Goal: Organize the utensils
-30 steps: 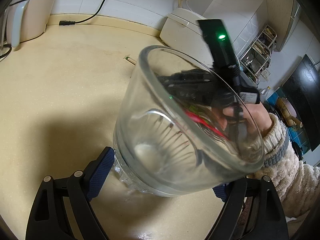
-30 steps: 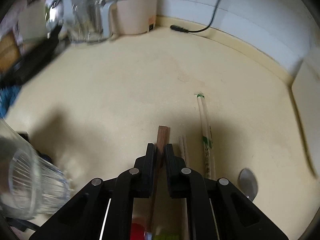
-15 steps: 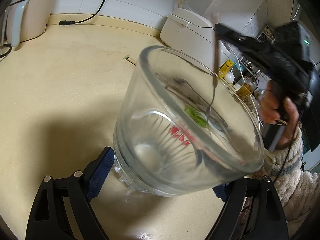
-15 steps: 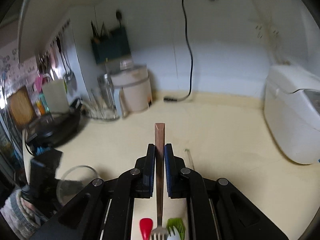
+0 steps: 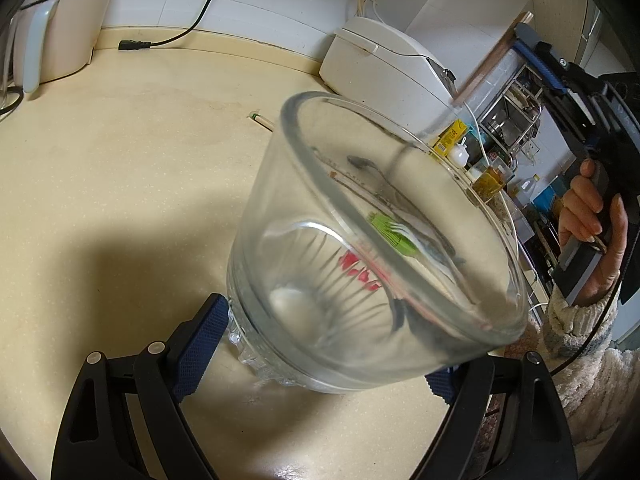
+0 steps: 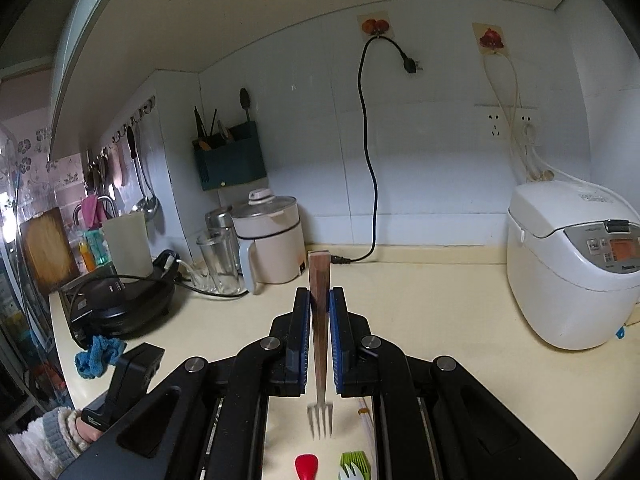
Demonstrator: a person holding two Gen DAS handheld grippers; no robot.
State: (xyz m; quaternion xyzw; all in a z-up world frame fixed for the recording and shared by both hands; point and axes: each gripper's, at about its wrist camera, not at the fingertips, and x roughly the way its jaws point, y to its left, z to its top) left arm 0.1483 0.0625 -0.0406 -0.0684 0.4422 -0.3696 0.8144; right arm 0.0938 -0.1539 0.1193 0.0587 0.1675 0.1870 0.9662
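My left gripper (image 5: 320, 352) is shut on the base of a clear ribbed glass cup (image 5: 304, 184), tilted with its mouth towards the upper right. My right gripper (image 6: 319, 294) is shut on a fork with a wooden handle (image 6: 319, 270); it hangs above the counter, tines (image 6: 320, 420) towards the camera. The left wrist view shows the right gripper (image 5: 532, 46) high at the right, a hand on its grip. Below on the counter lie a red spoon (image 6: 306, 466), a green brush (image 6: 356, 460), a white spork (image 6: 347, 473) and chopsticks (image 5: 262, 119).
A white rice cooker (image 6: 572, 264) stands at the back right. A white electric pot (image 6: 272, 240), empty glasses (image 6: 220, 264), a black griddle (image 6: 120, 304) and a blue cloth (image 6: 98, 354) crowd the left. A loose power plug (image 5: 134, 45) lies by the wall.
My right gripper has lifted the fork off the counter, risen and tipped up towards the wall. The left gripper and the glass cup have stayed still.
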